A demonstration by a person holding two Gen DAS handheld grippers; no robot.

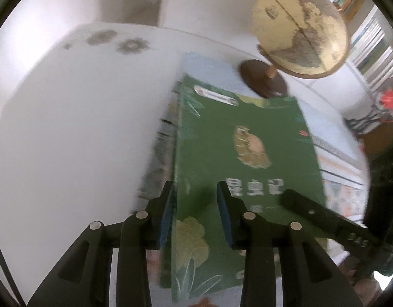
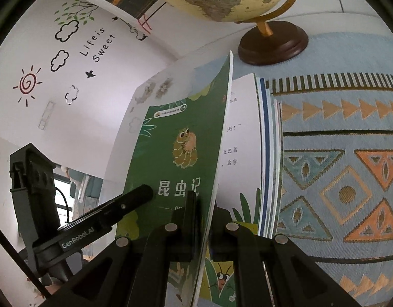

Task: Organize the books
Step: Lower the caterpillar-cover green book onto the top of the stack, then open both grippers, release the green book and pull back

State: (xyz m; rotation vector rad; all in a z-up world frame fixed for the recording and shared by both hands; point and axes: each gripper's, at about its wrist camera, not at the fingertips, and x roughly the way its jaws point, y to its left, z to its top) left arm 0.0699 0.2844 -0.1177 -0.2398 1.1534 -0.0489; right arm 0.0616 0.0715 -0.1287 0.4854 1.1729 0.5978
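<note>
Left wrist view looks down on a green book point(image 1: 247, 153) with an owl-like creature on its cover, lying across the centre of the frame on a patterned cloth point(image 1: 334, 138) that covers the desk point(image 1: 68, 128). The left gripper point(image 1: 196, 204) sits at the lower centre, its jaws a little apart, straddling the book's left edge: one blue pad point(image 1: 168, 220) is off the left side, the other above the cover, and whether either presses on it I cannot tell. A black finger of the right gripper point(image 1: 324, 215) reaches in from the lower right over the cover. A globe point(image 1: 298, 30) on a dark round base stands at the upper right, just beyond the book. Right wrist view shows the same green book point(image 2: 176, 153) lifted cover-first at the centre, its white pages to the right, with more books point(image 2: 268, 153) stacked under it. The right gripper point(image 2: 204, 217) has its jaws clamped on the cover's edge at the lower centre. The left gripper point(image 2: 150, 194) enters from the lower left.
</note>
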